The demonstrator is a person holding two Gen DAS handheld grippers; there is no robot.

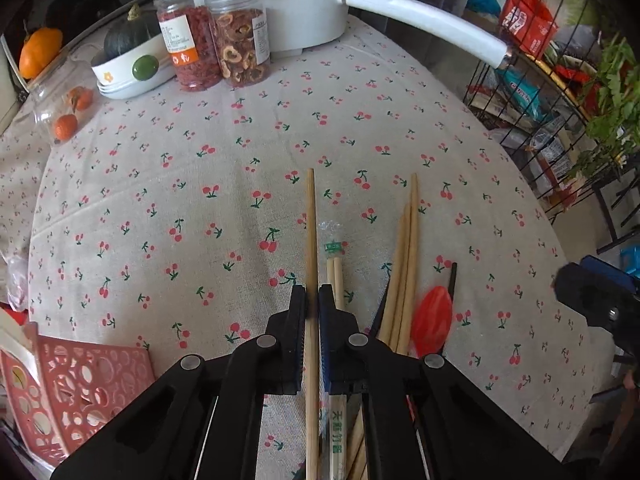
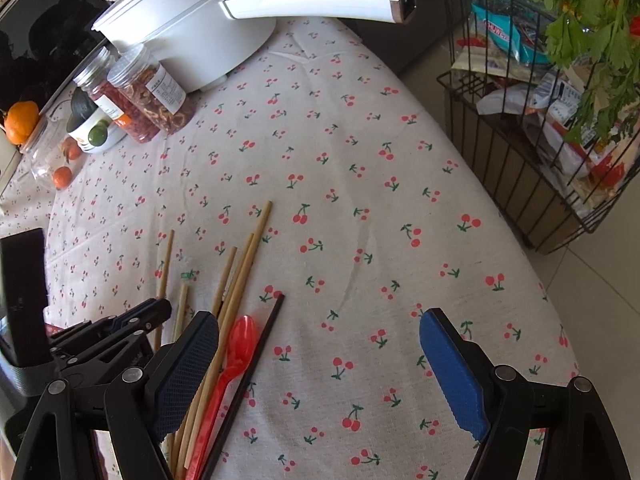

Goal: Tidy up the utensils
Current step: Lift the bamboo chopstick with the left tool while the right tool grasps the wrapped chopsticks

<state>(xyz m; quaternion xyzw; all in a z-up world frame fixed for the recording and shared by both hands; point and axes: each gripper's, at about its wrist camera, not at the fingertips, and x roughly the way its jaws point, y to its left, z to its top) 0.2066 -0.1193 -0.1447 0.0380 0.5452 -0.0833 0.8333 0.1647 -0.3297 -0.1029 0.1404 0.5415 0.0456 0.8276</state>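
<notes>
Left wrist view: the left tongs (image 1: 313, 294) are clenched on 1 bare bamboo chopstick (image 1: 311, 240), which runs toward 12 o'clock between the pads. Just at 3 o'clock lie a wrapped chopstick pair (image 1: 335, 276), 3 more loose chopsticks (image 1: 406, 264) and a red plastic spoon (image 1: 432, 320) on the cherry-print bench (image 1: 200, 184). A pink perforated basket (image 1: 80, 384) sits at 8 o'clock, likely the destination.

Right wrist view: the right tongs (image 2: 320, 360) stand released, nothing between them. The black chopstick (image 2: 256, 356) and spoon lie at their 9 o'clock. Judging by this, sorting has barely begun: 1 piece gripped, the rest still scattered.
</notes>
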